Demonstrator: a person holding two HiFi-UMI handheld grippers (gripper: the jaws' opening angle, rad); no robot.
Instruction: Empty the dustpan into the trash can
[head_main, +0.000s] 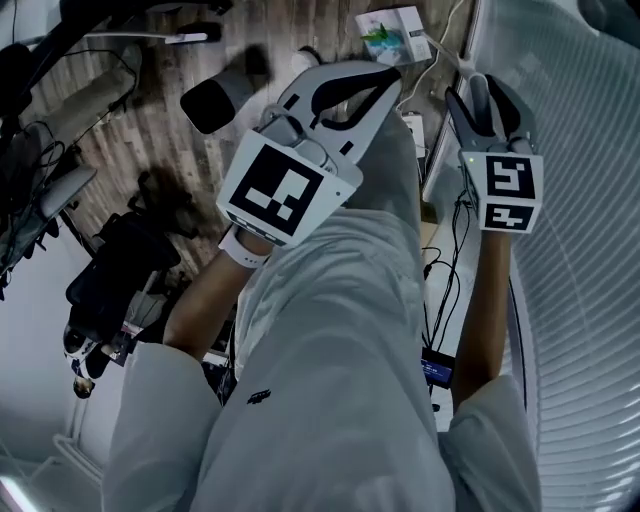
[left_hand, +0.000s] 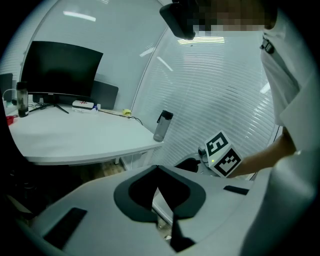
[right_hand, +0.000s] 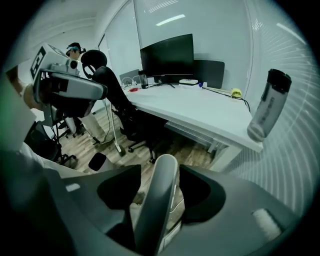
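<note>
Right gripper view: right gripper (right_hand: 160, 172) has its jaws clamped on the grey dustpan handle (right_hand: 154, 210), which runs up between them. The pan end is out of frame. In the head view, the right gripper (head_main: 486, 105) is raised just beside the blinds (head_main: 590, 260). Left gripper (left_hand: 157, 170) has its jaw tips together with nothing between them, held up over the person's white top (head_main: 330, 380). Beyond are the desk (right_hand: 200, 112), monitor (right_hand: 167, 55), bottle (right_hand: 267, 107) and wood floor (head_main: 150, 130).
</note>
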